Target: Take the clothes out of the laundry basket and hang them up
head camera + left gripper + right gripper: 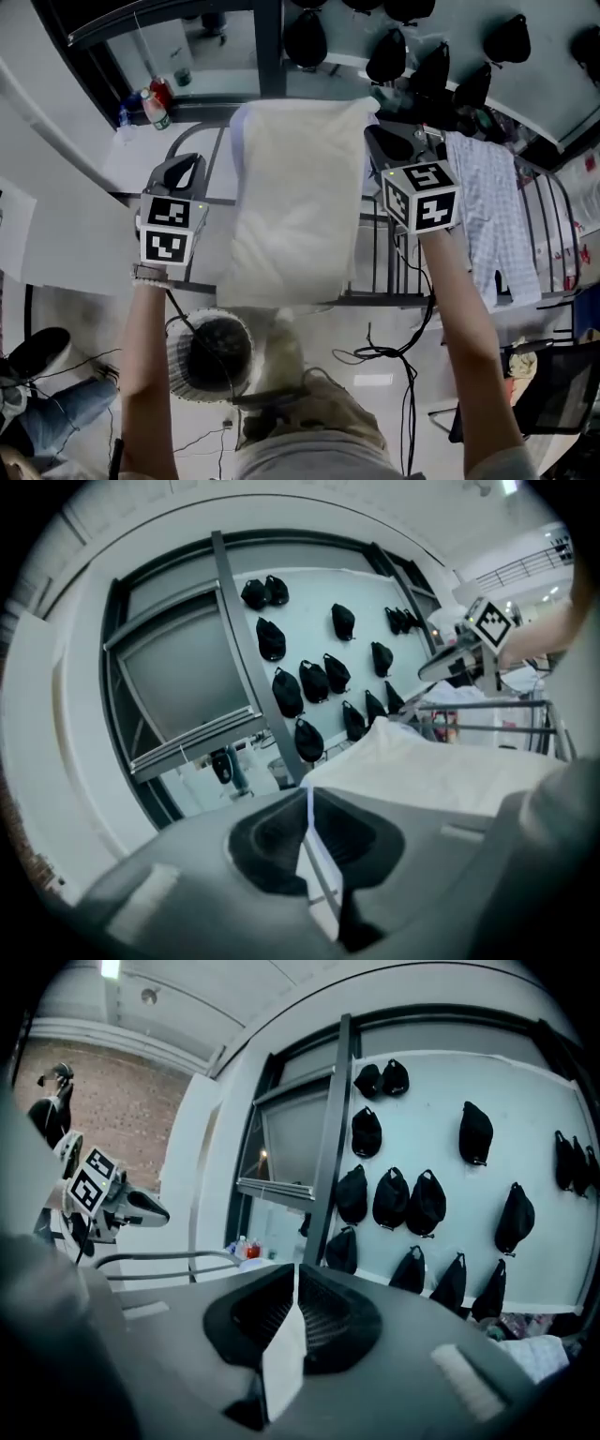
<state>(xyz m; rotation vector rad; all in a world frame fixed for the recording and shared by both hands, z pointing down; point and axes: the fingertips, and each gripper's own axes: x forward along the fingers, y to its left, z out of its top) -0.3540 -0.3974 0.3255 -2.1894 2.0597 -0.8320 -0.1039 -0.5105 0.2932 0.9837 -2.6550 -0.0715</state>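
At the bottom of the frame, the laundry basket (180,367) stands on the floor by the person's feet, its inside too dark to show whether any clothes are left. Above it, the left gripper (185,164) and the right gripper (394,142) hold a cream cloth (295,206) spread between them at mid-frame. The cloth's top edge runs from one to the other and the rest hangs down over the bars of the drying rack (384,298). Both gripper views show the jaws clamped together on that edge: a thin fold is pinched in the left, a white wedge of fabric in the right. A checked shirt (483,206) already hangs on the rack at the right of the frame, so the job looks partly done, and this piece is yet to be let go. Beyond, black caps (389,56) dot the pale wall along the top.
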